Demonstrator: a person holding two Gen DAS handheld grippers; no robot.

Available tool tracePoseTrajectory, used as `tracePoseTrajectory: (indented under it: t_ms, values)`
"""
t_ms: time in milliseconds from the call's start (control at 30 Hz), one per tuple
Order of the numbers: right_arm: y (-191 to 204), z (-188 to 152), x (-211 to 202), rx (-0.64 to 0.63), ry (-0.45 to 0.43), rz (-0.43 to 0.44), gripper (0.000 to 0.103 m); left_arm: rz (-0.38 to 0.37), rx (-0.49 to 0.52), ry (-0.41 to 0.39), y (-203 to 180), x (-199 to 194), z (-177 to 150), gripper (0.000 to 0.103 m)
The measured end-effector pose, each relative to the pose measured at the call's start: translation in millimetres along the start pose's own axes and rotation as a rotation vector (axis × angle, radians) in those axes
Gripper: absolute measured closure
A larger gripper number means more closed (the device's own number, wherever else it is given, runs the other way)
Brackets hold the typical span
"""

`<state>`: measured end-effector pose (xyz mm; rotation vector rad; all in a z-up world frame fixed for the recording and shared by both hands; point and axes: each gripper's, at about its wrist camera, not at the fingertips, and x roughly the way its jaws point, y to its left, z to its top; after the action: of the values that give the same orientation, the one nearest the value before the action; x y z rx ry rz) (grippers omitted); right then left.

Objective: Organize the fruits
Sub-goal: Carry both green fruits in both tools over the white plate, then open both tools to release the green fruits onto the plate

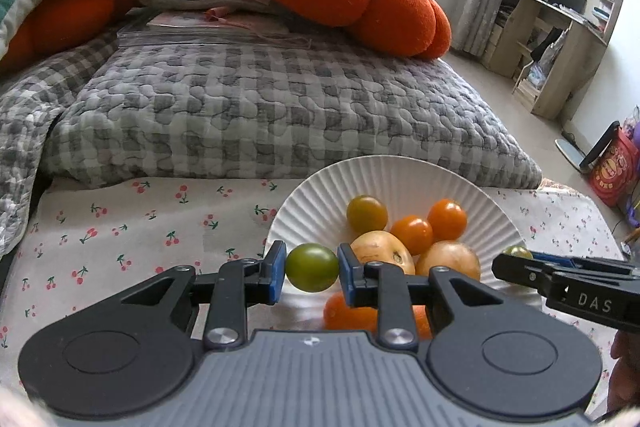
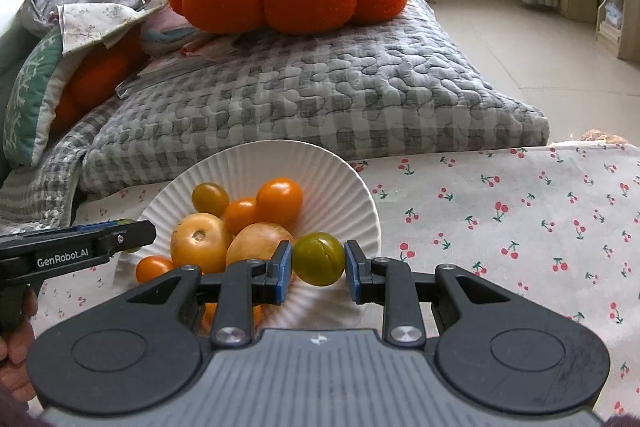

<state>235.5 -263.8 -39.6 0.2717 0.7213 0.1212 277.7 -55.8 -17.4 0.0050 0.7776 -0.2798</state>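
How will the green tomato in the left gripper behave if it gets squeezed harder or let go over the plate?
The green tomato looks round and glossy, so it may slip from between the left gripper pads under more pressure. Its thin skin could split. Released, it would probably roll down the ribbed, sloping white plate towards the other fruit.
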Motion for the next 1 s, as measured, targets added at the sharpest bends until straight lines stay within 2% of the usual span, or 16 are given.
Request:
tracePoseTrajectory:
  t_ms: [433,700,1000]
  values:
    - [3,0,-6,0.012,-0.031,-0.010,0.073,-0.002,0.017,0.001,-2,1,-3,0.077]
    - [9,-4,-19,-0.010,-0.046,-0.036,0.071,0.005,0.008,-0.019,-2,-16,-1,0.065]
    - [13,-6,-44,0.010,-0.072,-0.025,0.070,0.039,0.009,-0.023,10,-44,-8,0.062]
